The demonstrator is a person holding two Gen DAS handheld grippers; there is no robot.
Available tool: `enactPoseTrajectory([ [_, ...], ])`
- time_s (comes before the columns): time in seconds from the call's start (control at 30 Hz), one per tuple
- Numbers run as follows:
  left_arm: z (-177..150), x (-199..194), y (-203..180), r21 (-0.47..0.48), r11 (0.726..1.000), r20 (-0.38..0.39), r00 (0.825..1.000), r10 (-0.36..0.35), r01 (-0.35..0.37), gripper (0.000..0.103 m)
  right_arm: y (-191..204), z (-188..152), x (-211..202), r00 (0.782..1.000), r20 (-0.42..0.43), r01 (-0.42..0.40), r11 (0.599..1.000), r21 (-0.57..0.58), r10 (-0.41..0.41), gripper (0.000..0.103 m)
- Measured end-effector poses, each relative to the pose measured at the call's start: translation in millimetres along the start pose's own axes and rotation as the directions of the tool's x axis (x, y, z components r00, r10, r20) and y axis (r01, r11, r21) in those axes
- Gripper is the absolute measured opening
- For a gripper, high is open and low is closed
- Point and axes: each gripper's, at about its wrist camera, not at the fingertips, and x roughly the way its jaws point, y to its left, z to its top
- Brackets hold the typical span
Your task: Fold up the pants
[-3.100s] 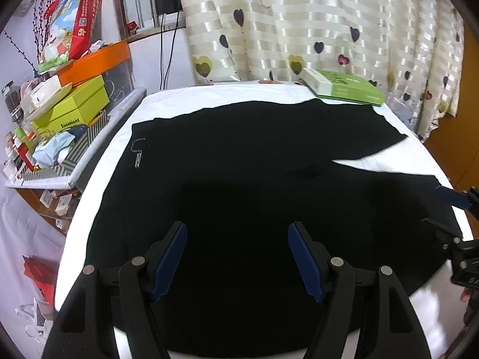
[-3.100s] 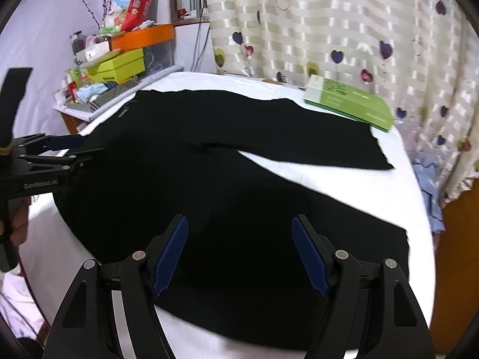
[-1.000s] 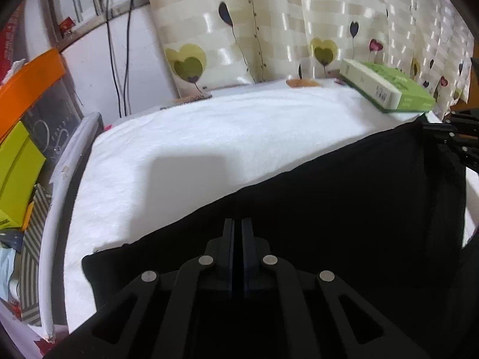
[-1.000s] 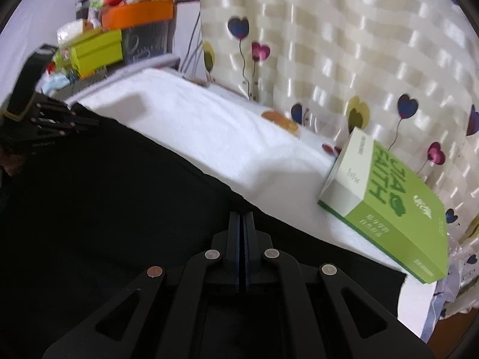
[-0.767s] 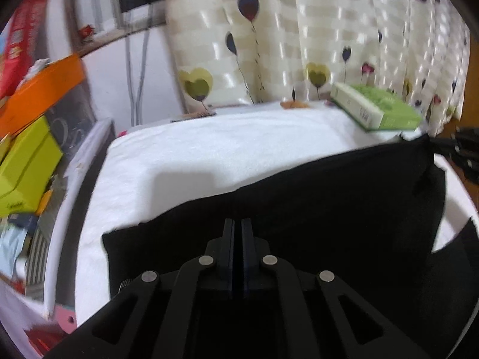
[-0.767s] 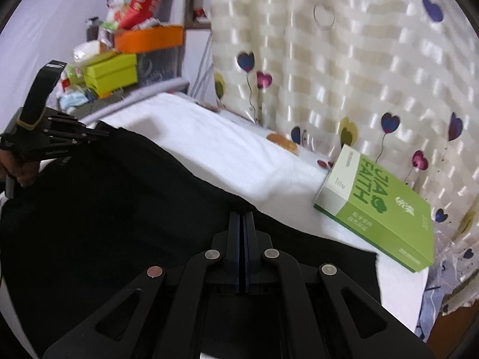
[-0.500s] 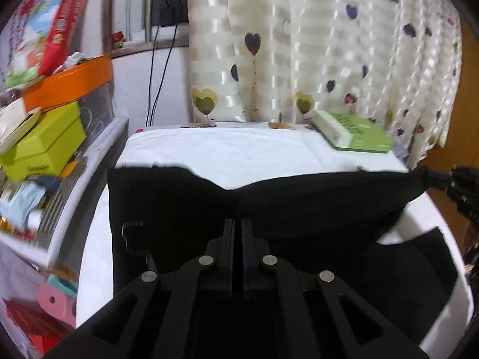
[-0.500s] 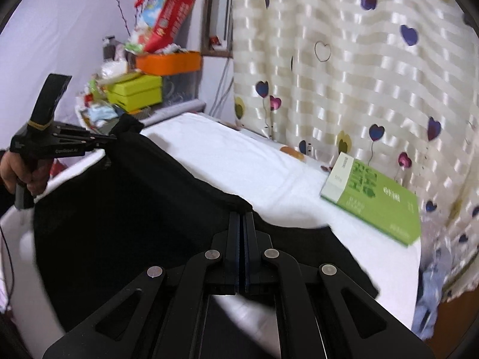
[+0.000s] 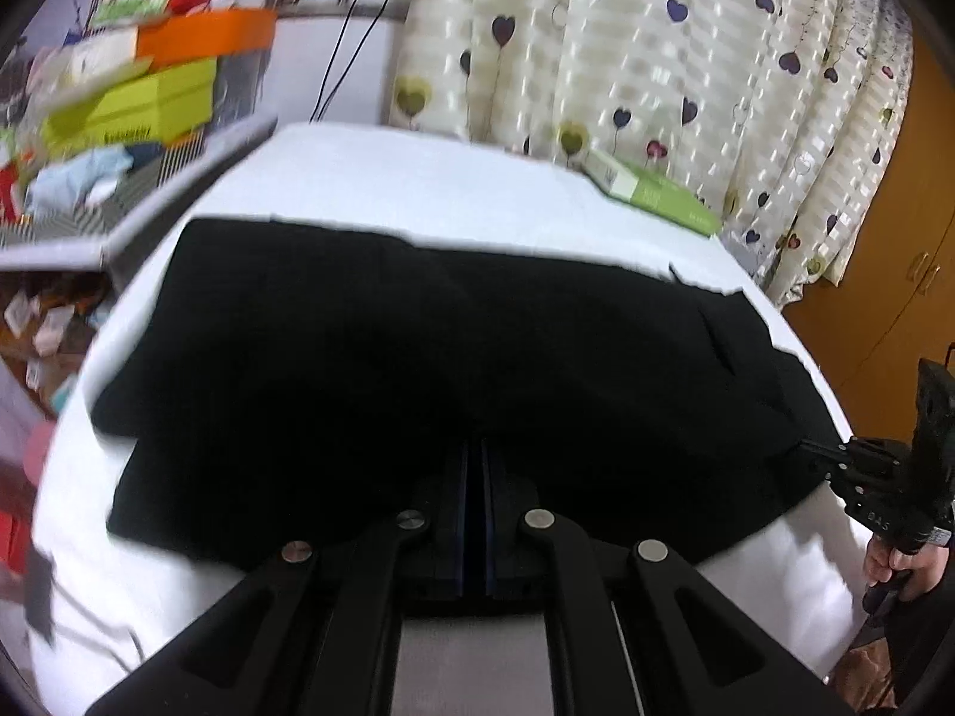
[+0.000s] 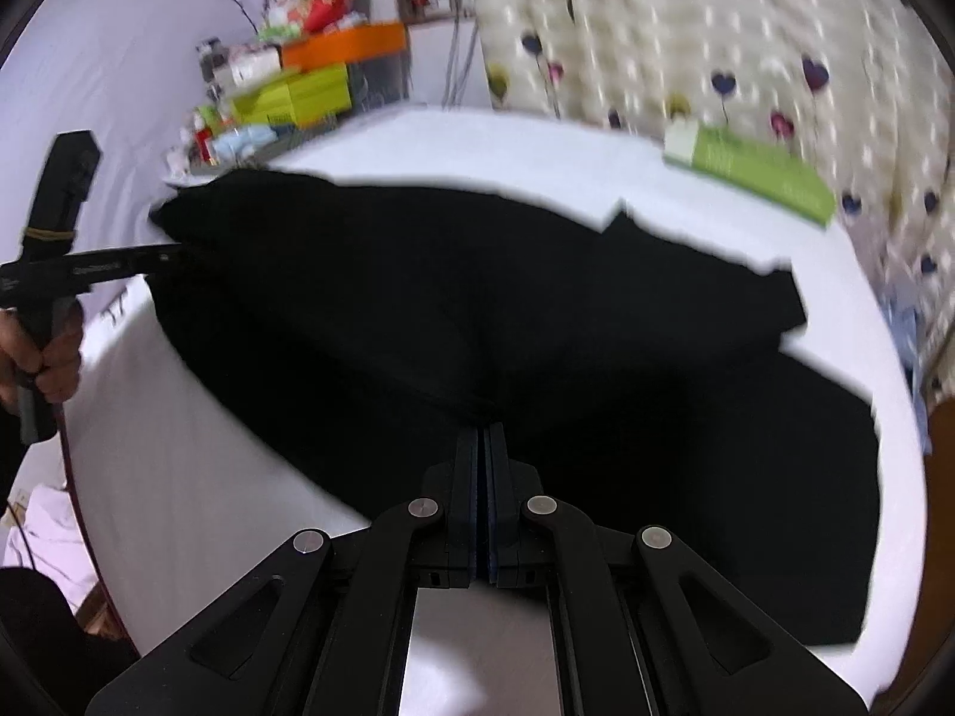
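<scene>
Your left tool [image 9: 474, 477] and right tool [image 10: 483, 453] are both clamped on the pants [image 9: 453, 346], doubled lengthwise on the table [image 9: 418, 185] (first fold nearly laid); crosswise folds remain

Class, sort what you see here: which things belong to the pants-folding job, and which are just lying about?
Job: black pants; left gripper; right gripper; white table.
Lying about: green box; shelf clutter; heart curtain.

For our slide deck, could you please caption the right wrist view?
Right claw shut on black pants over white table; left claw grips opposite edge.
</scene>
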Motion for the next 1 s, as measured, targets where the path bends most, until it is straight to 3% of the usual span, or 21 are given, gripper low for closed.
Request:
enactPoseTrajectory([
  [0.1, -16.9, -8.2, 3.5, -0.029, 0.999, -0.010, 1.000, -0.021, 0.021, 0.010, -3.1, -16.0, 0.0, 0.999, -0.046, 0.016, 0.998, 0.055, -0.013, 0.002],
  [0.23, -31.3, -26.3, 14.3, -0.082, 0.997, 0.014, 1.000, -0.006, 0.007, 0.013, -7.2, -23.2, -17.6, 0.998, -0.032, 0.053, 0.994, 0.095, -0.050, 0.006],
  [0.27, -33.0, -30.4, 18.3, -0.102, 0.995, 0.021, 1.000, -0.003, 0.006, 0.015, -9.9, -22.5, -22.1, 0.998, -0.026, 0.063, 0.992, 0.112, -0.061, 0.012],
  [0.33, -33.9, -38.4, 28.4, -0.156, 0.988, 0.049, 0.999, 0.000, 0.008, 0.031, -15.4, -15.7, -31.1, 0.996, 0.000, 0.091, 0.985, 0.150, -0.092, 0.024],
  [0.4, -30.7, -43.1, 39.1, -0.212, 0.977, 0.079, 0.997, 0.025, -0.008, 0.037, -20.6, -2.2, -35.7, 0.991, 0.035, 0.124, 0.977, 0.175, -0.132, 0.041],
  [0.47, -25.8, -41.3, 48.6, -0.262, 0.965, 0.091, 0.994, 0.056, -0.030, 0.039, -25.2, 14.3, -31.8, 0.986, 0.054, 0.147, 0.970, 0.194, -0.160, 0.045],
  [0.67, -19.9, -23.6, 66.4, -0.408, 0.912, 0.061, 0.994, 0.086, -0.054, 0.041, -31.3, 66.7, 28.0, 0.980, -0.006, 0.196, 0.965, 0.173, -0.198, 0.046],
  [0.8, -24.5, -22.6, 73.8, -0.467, 0.883, 0.068, 0.995, 0.077, -0.036, 0.041, -40.2, 80.1, 75.1, 0.958, -0.100, 0.279, 0.952, 0.126, -0.268, 0.046],
  [0.87, -26.1, -19.8, 77.7, -0.488, 0.872, 0.062, 0.996, 0.069, -0.030, 0.041, -45.8, 82.1, 78.7, 0.956, -0.089, 0.290, 0.946, 0.144, -0.279, 0.046],
  [0.93, -25.1, -17.7, 80.9, -0.502, 0.864, 0.058, 0.996, 0.061, -0.024, 0.041, -48.3, 82.0, 77.1, 0.952, -0.089, 0.304, 0.939, 0.159, -0.293, 0.028],
  [0.97, -24.1, -17.2, 81.3, -0.510, 0.860, 0.059, 0.997, 0.056, -0.018, 0.041, -48.9, 82.1, 76.0, 0.951, -0.088, 0.306, 0.938, 0.162, -0.295, 0.006],
  [1.0, -23.6, -17.6, 82.2, -0.516, 0.857, 0.061, 0.997, 0.054, -0.015, 0.041, -50.4, 81.1, 72.7, 0.951, -0.084, 0.307, 0.936, 0.173, -0.297, 0.006],
])
